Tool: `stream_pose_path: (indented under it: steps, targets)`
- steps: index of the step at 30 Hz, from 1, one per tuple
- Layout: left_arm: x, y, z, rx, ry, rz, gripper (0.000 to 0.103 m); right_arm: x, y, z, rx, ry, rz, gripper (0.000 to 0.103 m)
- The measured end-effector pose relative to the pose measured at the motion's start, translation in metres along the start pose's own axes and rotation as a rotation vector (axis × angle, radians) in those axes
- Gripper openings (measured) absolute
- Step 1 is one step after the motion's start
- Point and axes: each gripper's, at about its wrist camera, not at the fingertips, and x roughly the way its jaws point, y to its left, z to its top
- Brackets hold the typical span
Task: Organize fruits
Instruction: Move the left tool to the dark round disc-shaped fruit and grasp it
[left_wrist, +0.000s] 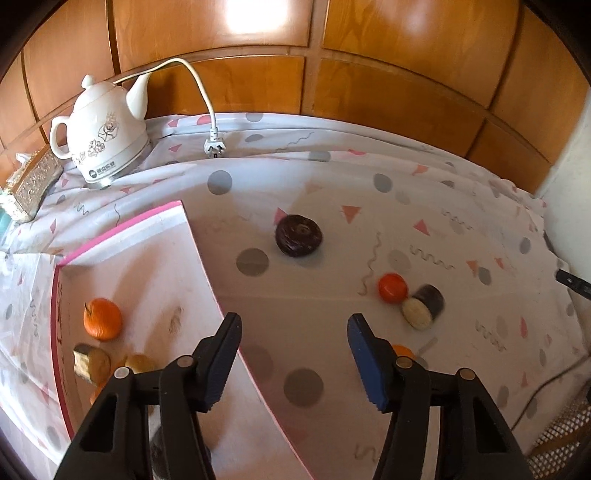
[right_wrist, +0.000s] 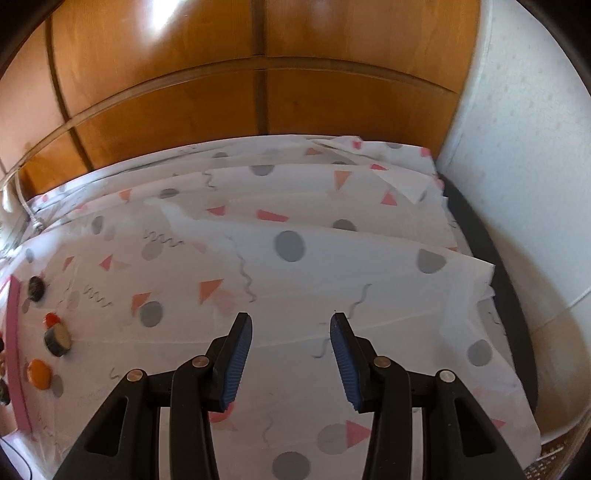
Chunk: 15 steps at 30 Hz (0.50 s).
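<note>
White kettle bears a label, unreadable; left tongs gape

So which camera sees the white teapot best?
The left wrist view. The white teapot stands there whole, with spout, handle and flower pattern, at the table's far left. The right wrist view doesn't show it at all.

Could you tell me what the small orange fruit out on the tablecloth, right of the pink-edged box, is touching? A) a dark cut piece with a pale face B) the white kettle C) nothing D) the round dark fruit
A: the small orange fruit rests against the dark cut piece, with its pale face showing.
</note>
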Motion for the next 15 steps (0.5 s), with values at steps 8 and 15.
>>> stream_pose_path:
  steps: [8, 15]
  targets:
    - [0.030, -0.006, 0.028, 0.041, 0.013, 0.057, 0.060, 0.014, -0.048, -0.002, 0.235, 0.083, -0.052, 0.045]
    - [0.064, -0.010, 0.049, 0.066, 0.047, 0.090, 0.064, 0.016, -0.075, -0.006, 0.368, 0.092, -0.058, 0.046]
